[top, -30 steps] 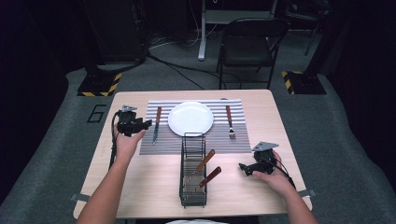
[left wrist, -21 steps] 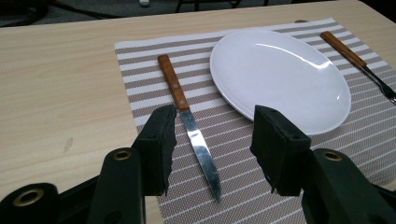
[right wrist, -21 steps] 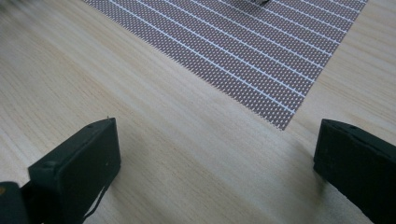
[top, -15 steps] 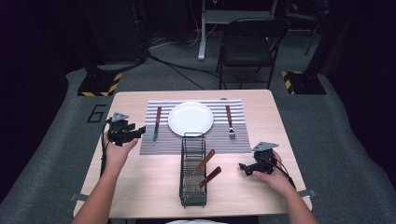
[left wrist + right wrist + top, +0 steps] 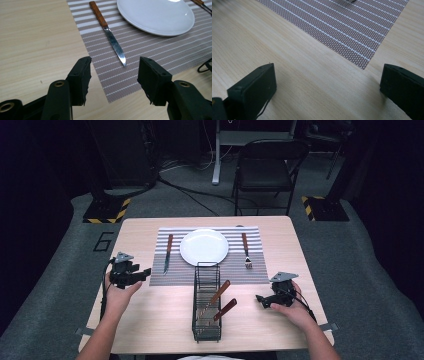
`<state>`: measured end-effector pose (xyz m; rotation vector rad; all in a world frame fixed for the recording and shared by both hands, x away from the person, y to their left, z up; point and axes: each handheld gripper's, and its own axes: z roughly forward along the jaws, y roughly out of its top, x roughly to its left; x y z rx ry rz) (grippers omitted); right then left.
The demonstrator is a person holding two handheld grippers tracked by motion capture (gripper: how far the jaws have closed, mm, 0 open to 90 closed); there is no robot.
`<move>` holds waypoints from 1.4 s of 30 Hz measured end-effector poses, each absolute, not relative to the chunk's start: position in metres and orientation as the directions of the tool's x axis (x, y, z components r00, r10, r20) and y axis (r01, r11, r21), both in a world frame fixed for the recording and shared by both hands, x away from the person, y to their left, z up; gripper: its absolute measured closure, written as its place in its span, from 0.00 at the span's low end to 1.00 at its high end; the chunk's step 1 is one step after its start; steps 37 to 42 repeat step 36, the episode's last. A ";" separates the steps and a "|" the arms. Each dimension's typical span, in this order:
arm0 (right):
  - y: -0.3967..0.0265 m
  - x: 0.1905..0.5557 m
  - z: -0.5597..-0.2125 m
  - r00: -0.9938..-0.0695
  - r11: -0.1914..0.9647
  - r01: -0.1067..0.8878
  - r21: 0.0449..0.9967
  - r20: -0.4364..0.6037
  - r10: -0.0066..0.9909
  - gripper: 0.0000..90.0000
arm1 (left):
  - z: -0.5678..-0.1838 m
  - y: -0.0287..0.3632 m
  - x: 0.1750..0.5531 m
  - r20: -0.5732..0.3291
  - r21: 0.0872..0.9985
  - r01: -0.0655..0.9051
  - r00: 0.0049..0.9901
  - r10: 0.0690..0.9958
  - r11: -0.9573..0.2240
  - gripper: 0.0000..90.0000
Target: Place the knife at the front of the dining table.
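Knife (image 5: 168, 253) lies flat on the striped mat (image 5: 175, 275), left of the plate (image 5: 204, 246), wooden handle far, blade tip near; in the left gripper view the knife (image 5: 108, 33) sits just beyond the jaws, nothing touching it. Left gripper (image 5: 141, 275) is at the table's left edge, just left of the mat's near-left corner, pointing right toward the knife; its jaws stand apart and have just been opening, with nothing between them but mat corner and bare wood (image 5: 113, 82). Right gripper (image 5: 260, 298) rests low on the near right of the table (image 5: 150, 320), pointing left toward the rack; jaws spread wide and empty over wood near the mat's corner (image 5: 327, 80). Fork (image 5: 245, 250) lies on the mat right of the plate, handle far, tines near. Black wire rack (image 5: 207, 305) stands near the plate's near side, overlapping the mat's near edge, between the two grippers, with two wooden-handled utensils (image 5: 220, 302) leaning in it. Black chair (image 5: 267, 167) stands beyond the table's far edge.
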<state>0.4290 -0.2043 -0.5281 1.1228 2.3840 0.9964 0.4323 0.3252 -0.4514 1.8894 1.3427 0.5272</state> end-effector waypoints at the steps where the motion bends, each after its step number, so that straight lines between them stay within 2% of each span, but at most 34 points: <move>1: -0.204 0.429 -0.528 -0.638 0.447 0.544 0.710 0.005 0.770 0.00 | -0.454 0.325 0.431 -0.090 0.766 0.620 0.371 0.924 -0.174 0.49; 13: -0.204 0.429 -0.528 -0.638 0.447 0.544 0.710 0.005 0.770 0.00 | -0.481 0.328 0.420 -0.104 0.722 0.660 0.402 0.910 -0.209 0.49; 17: -0.204 0.429 -0.528 -0.639 0.447 0.544 0.710 0.005 0.770 0.00 | -0.488 0.332 0.417 -0.105 0.717 0.667 0.391 0.914 -0.202 0.49; 21: -0.205 0.429 -0.528 -0.639 0.450 0.543 0.709 0.002 0.769 0.00 | -0.495 0.335 0.413 -0.054 0.726 0.650 0.377 0.924 -0.223 0.46; 27: -0.204 0.429 -0.528 -0.639 0.450 0.542 0.710 0.001 0.769 0.00 | -0.499 0.347 0.412 -0.036 0.740 0.636 0.364 0.931 -0.220 0.45; 35: -0.204 0.428 -0.528 -0.637 0.446 0.545 0.710 0.005 0.770 0.00 | -0.508 0.366 0.414 -0.051 0.735 0.654 0.320 0.946 -0.181 0.40; 42: -0.204 0.428 -0.528 -0.637 0.447 0.545 0.709 0.003 0.771 0.00 | -0.511 0.366 0.414 -0.052 0.733 0.657 0.314 0.948 -0.177 0.40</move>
